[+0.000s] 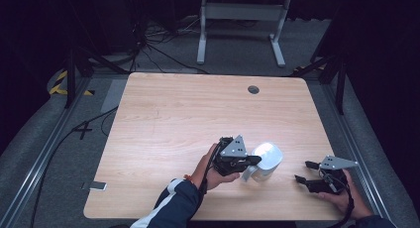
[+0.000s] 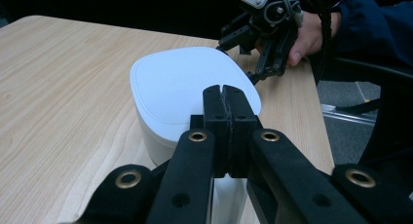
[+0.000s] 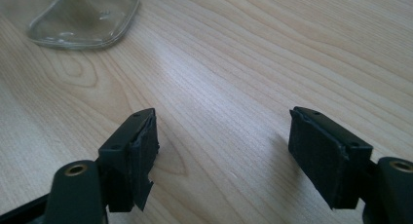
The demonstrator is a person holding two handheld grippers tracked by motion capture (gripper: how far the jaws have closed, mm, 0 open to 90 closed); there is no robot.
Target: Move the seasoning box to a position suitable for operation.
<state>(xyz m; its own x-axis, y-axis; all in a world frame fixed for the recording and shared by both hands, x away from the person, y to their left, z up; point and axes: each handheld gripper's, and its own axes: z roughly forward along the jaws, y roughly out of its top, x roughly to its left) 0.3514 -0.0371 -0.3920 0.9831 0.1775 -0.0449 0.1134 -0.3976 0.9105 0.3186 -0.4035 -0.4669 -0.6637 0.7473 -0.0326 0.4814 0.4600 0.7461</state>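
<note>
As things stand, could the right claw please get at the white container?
Probably yes: the right claw is open, and bare table lies between it and the white container, though the left claw is at its handle.

Light wooden table (image 1: pixel 163 119), white lidded container (image 1: pixel 265 161) standing near its front right

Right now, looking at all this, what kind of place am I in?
Probably a lab or recording workspace, not a home: a bare wooden table ringed by dark curtains, loose cables across the grey carpet, and a metal stand frame behind the table.
</note>
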